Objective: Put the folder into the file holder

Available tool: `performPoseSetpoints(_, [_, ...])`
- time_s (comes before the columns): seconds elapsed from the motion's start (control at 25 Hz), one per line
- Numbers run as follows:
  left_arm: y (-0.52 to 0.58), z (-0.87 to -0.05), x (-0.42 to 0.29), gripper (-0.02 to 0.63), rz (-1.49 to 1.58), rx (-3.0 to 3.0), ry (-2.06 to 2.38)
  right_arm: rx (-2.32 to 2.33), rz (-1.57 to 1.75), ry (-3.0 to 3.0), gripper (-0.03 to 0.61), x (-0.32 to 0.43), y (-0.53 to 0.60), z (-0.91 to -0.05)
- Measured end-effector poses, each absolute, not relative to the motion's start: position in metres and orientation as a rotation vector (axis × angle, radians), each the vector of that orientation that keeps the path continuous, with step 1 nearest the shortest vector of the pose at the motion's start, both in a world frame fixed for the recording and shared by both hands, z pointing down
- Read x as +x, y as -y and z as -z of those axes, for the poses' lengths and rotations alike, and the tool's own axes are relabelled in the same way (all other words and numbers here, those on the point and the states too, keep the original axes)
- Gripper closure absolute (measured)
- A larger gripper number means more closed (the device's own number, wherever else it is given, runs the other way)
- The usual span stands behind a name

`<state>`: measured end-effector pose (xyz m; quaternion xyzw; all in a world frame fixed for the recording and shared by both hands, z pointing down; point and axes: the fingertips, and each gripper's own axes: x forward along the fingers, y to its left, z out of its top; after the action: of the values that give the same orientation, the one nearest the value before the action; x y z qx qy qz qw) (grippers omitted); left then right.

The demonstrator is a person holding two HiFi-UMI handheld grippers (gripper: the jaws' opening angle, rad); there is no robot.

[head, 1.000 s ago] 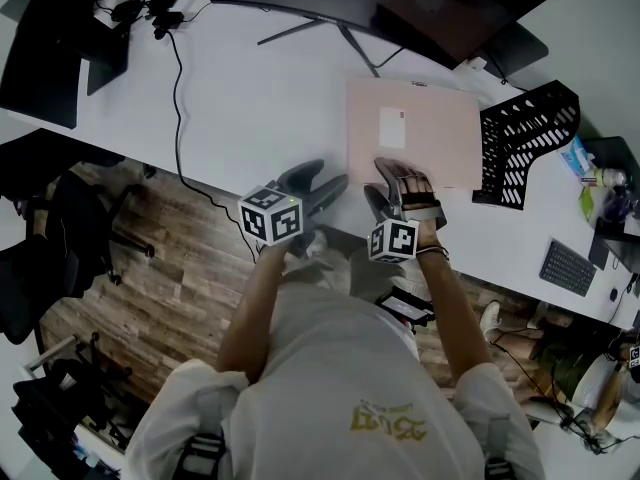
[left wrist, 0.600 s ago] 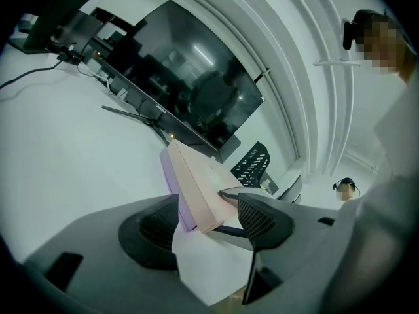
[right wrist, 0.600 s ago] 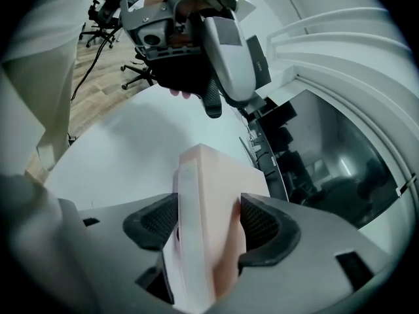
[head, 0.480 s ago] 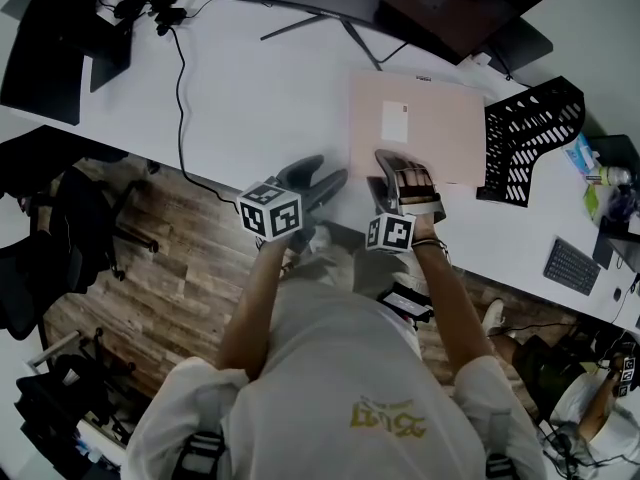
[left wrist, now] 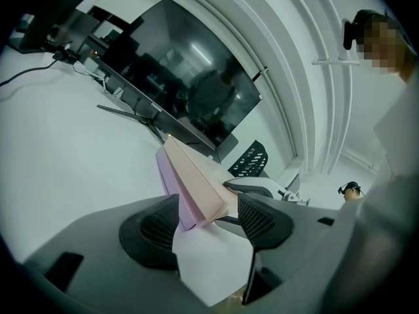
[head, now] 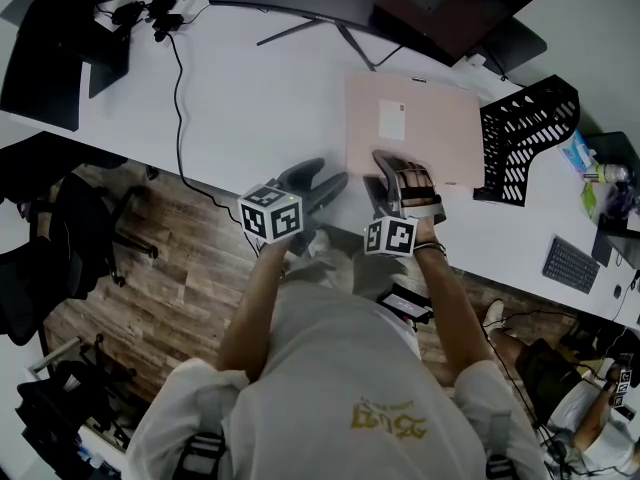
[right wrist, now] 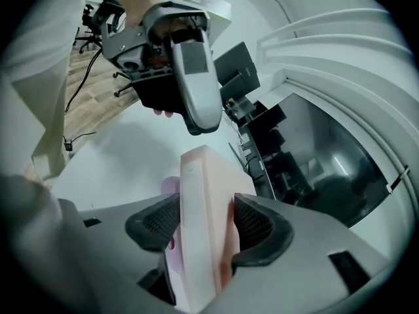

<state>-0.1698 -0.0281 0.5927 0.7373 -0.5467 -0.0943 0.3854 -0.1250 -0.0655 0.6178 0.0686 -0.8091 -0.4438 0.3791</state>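
Folder point(head: 415, 128): on desk point(head: 250, 98), 9 o'clock of file holder point(head: 520, 138).
Right gripper point(head: 381, 180): jaws just closing, clamped on folder's 6 o'clock edge.
Left gripper point(head: 333, 174): jaws apart around its 7 o'clock corner.

Folder point(head: 440, 138) smooth matt pale-pink card with white paper label point(head: 392, 120); file holder point(head: 525, 133) at 2 o'clock black perforated metal, matt; table point(head: 250, 98) smooth white, low sheen; floor point(head: 150, 258) at 8 o'clock brown wood planks; monitor point(left wrist: 190, 84) at 12 o'clock glossy dark screen.
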Motion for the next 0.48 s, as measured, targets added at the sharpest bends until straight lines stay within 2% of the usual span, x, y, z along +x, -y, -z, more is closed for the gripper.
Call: performPoseSetpoints(0.48, [0.030,-0.588,-0.173,0.331,0.245,1.898,1.391,0.250,1.157,2.123,0.347,-0.132,0.064,-0.588])
